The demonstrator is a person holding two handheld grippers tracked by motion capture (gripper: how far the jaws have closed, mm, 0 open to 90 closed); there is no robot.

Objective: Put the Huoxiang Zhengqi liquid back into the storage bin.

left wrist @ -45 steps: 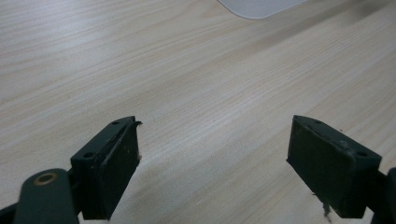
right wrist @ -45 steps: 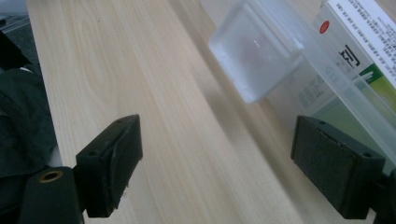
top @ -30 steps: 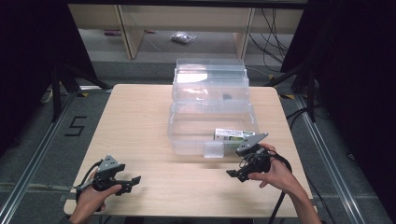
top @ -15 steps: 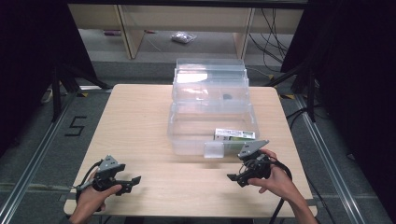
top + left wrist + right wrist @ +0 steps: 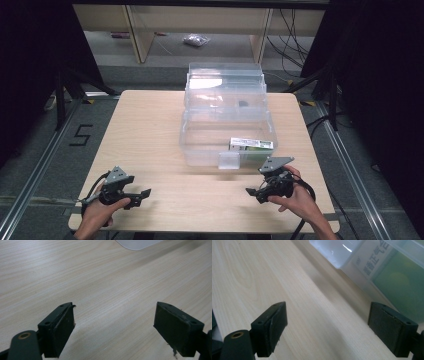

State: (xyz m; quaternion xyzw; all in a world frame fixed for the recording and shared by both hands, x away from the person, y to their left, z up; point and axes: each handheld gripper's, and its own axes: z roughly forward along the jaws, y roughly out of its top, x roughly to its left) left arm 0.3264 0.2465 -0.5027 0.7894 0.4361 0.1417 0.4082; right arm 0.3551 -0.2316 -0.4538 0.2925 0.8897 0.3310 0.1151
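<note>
Beside the clear bin (image 5: 227, 132), just off its near right corner, your right gripper (image 5: 252, 191) has pulled back a little toward the table's front edge over the last second; it sat closer to the bin wall then. Its jaws stand wide with nothing between them, as the right gripper view shows. The green-and-white box (image 5: 251, 145) lies flat inside the bin, against the near wall at the bin's right side, so the withdrawal reads as a placement finished rather than a grasp about to start. Your left gripper (image 5: 144, 192) has not shifted: it rests well to the near left of the bin, jaws also spread wide and empty.

For room, you have bare table (image 5: 150, 130) all along the bin's left side and across the strip in front of it. The small latch tab (image 5: 229, 161) juts from the bin's near wall, so keep clear of it. Your right hand (image 5: 295, 200) sits close to the table's front right corner, with little margin behind it.
</note>
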